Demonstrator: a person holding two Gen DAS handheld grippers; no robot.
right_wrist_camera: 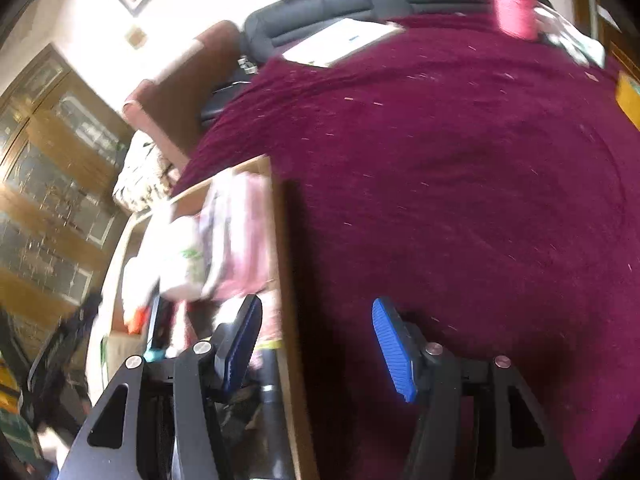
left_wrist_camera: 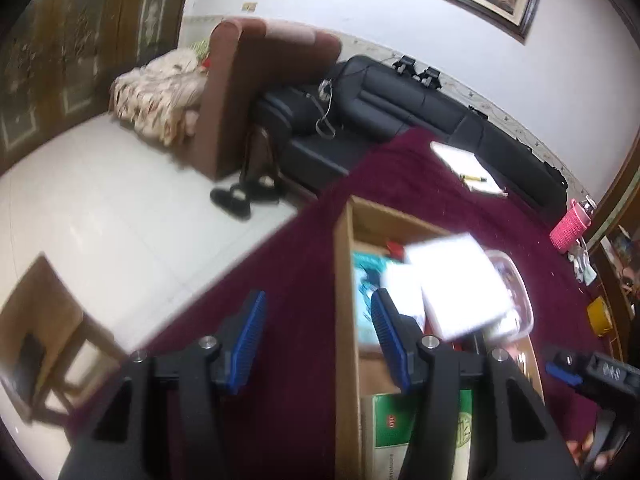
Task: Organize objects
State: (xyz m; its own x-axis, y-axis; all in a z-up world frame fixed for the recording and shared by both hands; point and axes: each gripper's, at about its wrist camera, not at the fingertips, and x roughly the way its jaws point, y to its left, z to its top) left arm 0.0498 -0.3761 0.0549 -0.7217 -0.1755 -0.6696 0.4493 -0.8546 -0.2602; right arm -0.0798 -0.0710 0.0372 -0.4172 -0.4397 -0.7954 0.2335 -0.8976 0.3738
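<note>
An open cardboard box (left_wrist_camera: 344, 280) stands on the maroon tablecloth (left_wrist_camera: 304, 256). It holds a white box (left_wrist_camera: 460, 284), a teal packet (left_wrist_camera: 366, 280), a clear plastic tub (left_wrist_camera: 516, 292) and a green-and-white carton (left_wrist_camera: 394, 424). My left gripper (left_wrist_camera: 318, 326) is open and empty, straddling the box's left wall. My right gripper (right_wrist_camera: 316, 336) is open and empty, straddling the box's right wall (right_wrist_camera: 282, 264); pink and white packets (right_wrist_camera: 236, 236) lie inside. The right gripper also shows at the right edge of the left wrist view (left_wrist_camera: 580, 372). Both views are blurred.
A white notepad (left_wrist_camera: 464, 164) with a pen lies on the far tablecloth, a pink cup (right_wrist_camera: 514, 0) and a yellow object (left_wrist_camera: 600, 316) near its edge. A black sofa (left_wrist_camera: 400, 100), a brown armchair (left_wrist_camera: 248, 92), slippers (left_wrist_camera: 244, 196) and a wooden stool (left_wrist_camera: 44, 336) stand around the table.
</note>
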